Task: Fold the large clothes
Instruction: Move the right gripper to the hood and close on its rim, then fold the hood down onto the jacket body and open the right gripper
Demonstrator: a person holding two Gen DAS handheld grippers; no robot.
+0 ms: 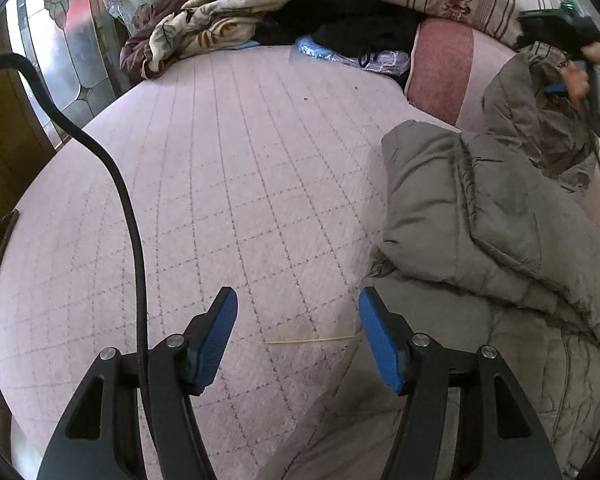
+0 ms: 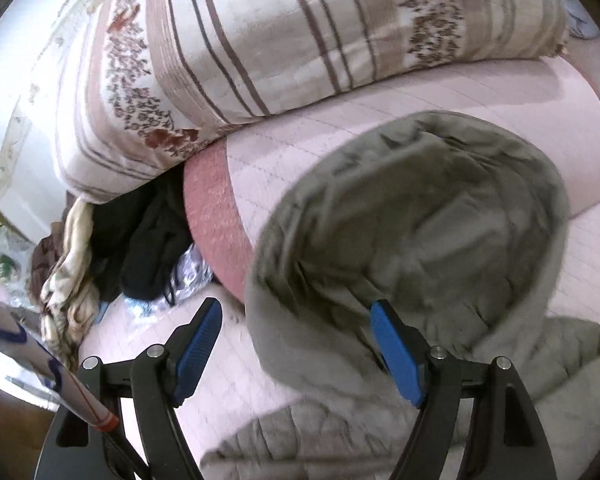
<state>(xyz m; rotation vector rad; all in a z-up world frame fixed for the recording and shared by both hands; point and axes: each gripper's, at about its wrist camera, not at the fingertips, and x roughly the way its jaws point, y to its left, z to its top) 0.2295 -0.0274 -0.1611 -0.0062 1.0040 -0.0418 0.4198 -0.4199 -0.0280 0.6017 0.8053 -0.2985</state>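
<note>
A grey-brown quilted hooded jacket (image 1: 496,216) lies on the pink quilted bed (image 1: 228,184), at the right in the left wrist view. My left gripper (image 1: 298,304) is open and empty, just above the bed beside the jacket's left edge. In the right wrist view the jacket's hood (image 2: 416,216) fills the centre. My right gripper (image 2: 296,316) is open, with the hood's edge lying between its blue pads (image 2: 396,348). The right gripper's body also shows in the left wrist view (image 1: 572,40), at the jacket's far end.
A striped floral duvet (image 2: 260,40) is piled on a pink bolster (image 2: 216,216) at the head of the bed. Black clothes (image 1: 340,20) and a beige leaf-print blanket (image 1: 220,20) lie at the far edge. A black cable (image 1: 128,208) hangs by my left gripper.
</note>
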